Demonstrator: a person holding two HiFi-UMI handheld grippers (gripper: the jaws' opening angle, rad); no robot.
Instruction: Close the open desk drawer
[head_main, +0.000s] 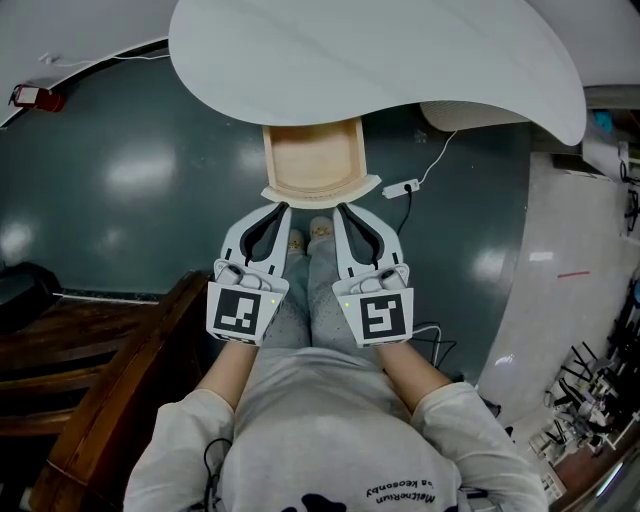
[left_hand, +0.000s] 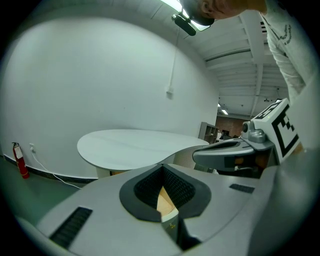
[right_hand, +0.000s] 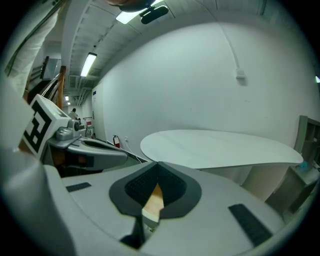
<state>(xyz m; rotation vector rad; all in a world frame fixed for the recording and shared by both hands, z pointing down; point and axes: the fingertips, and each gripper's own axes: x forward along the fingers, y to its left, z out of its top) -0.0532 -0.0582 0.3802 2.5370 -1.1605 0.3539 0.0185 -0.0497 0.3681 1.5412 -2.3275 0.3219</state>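
The open wooden drawer (head_main: 310, 158) sticks out from under the white desk top (head_main: 380, 60), its pale curved front panel (head_main: 322, 190) towards me. My left gripper (head_main: 284, 207) and right gripper (head_main: 340, 207) are side by side just in front of that panel, both with jaws shut and nothing held. In the left gripper view the left gripper (left_hand: 162, 166) is closed, and a sliver of the drawer (left_hand: 164, 201) shows through the opening behind its tips. The right gripper view shows the same: the closed right gripper (right_hand: 157, 164), the drawer (right_hand: 154, 201) and the desk top (right_hand: 220, 145) beyond.
A dark wooden stair-like structure (head_main: 90, 380) stands at the lower left. A white power strip (head_main: 400, 187) with its cable lies on the dark floor right of the drawer. A red fire extinguisher (head_main: 35, 97) is by the far wall. Equipment racks (head_main: 600, 400) line the right side.
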